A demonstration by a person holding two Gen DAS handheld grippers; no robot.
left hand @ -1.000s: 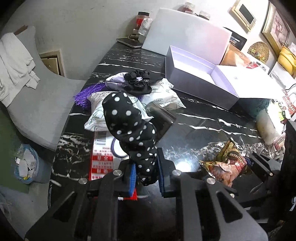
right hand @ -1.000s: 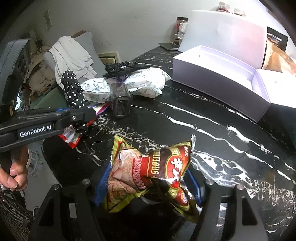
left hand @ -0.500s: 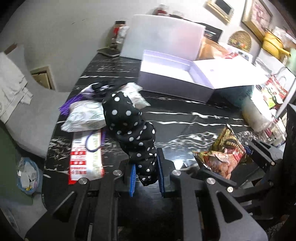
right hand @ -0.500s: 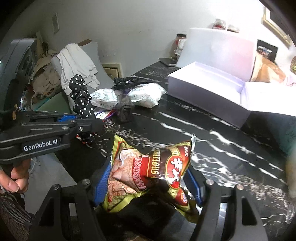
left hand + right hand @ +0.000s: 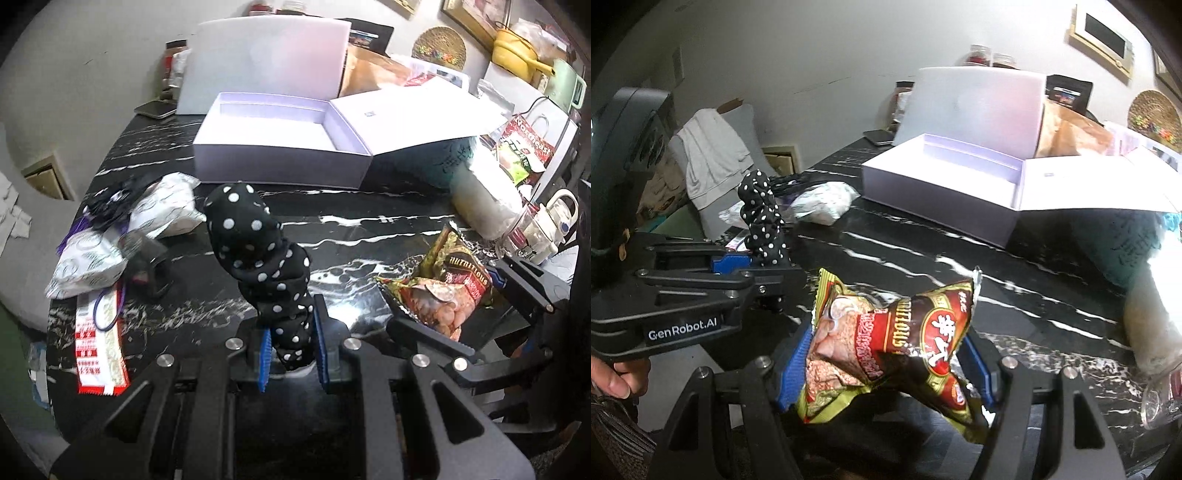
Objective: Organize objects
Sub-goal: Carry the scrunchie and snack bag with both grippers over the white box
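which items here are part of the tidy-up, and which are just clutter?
In play:
- polka-dot scrunchie, in left gripper
- snack bag, in right gripper
- open white box, empty, probably the destination

Lying about:
- white packets
- red-and-white wrapper
- yellow pot

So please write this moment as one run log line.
left gripper: shut on dotted scrunchie | right gripper: shut on snack bag | box: open

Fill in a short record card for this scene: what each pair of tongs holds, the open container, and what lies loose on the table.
left tongs: shut on polka-dot scrunchie
right tongs: shut on snack packet
open container: white box, lid folded back, inside looks empty
table: black marble
loose items: white packets, red-and-white sachet
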